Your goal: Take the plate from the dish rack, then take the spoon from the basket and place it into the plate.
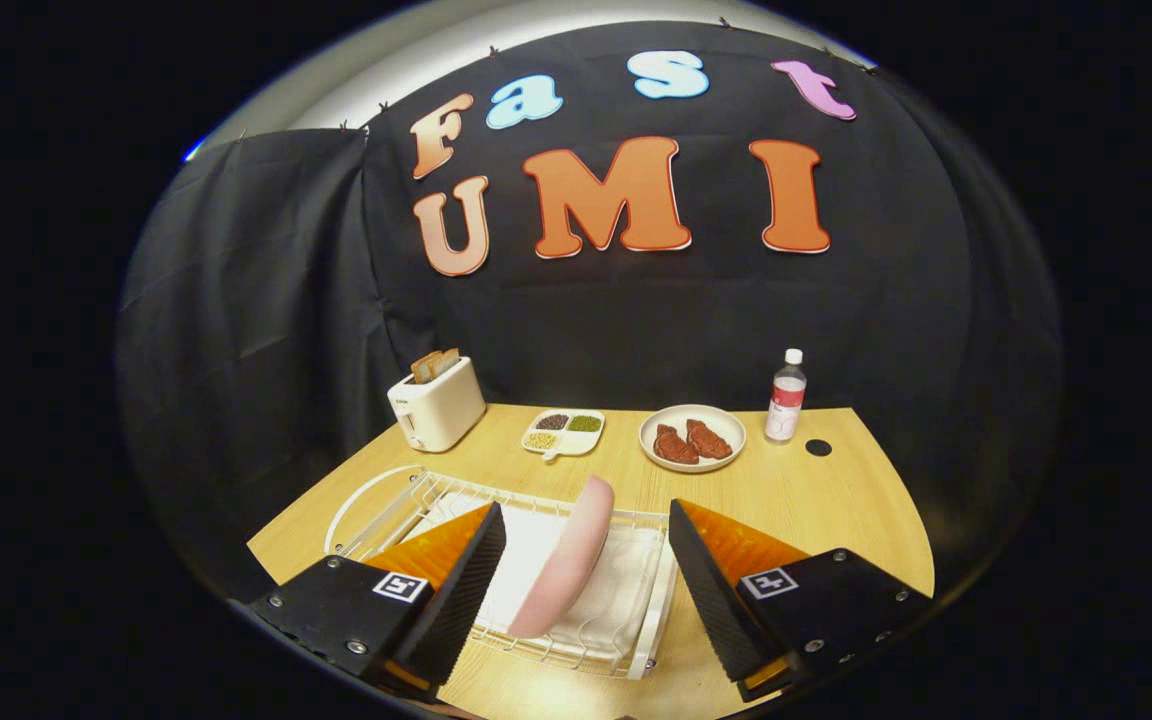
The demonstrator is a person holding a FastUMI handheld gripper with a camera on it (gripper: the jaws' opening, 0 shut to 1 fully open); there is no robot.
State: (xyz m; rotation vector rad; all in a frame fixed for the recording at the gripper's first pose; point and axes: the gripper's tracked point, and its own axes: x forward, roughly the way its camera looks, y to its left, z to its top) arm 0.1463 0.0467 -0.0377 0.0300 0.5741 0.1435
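- Tongs (586, 570): spread wide, holding nothing; the two ribbed fingers (461, 585) stand either side of the pink plate, neither touching it.
- Plate (568, 558): the task's first object, standing on edge and leaning in the white wire dish rack (636, 640), between the fingers and just ahead of them.
- Risk, judged from this pose: the plate presents a thin, curved rim. If the fingers close off-centre or on the sloping face, it may well pivot, slip free and drop back into the rack.
- Risk, second: the rack's wires sit close beneath both fingers. A low approach could catch a wire and drag the rack across the wooden surface (816, 500).
- Risk, third: the plate leans, so a straight lift may scrape it on the rack.
- Dish rack contents: the plate and a white cloth or liner (626, 580) under it.
- Divided dish (563, 433), beyond the rack: three compartments holding dark, green and pale grains.
- Round plate (692, 437) beside it: two reddish-brown pieces that look like meat.
- Toaster (436, 402): two slices standing in its slots.
- Bottle (786, 397): upright, capped, near the round plate.
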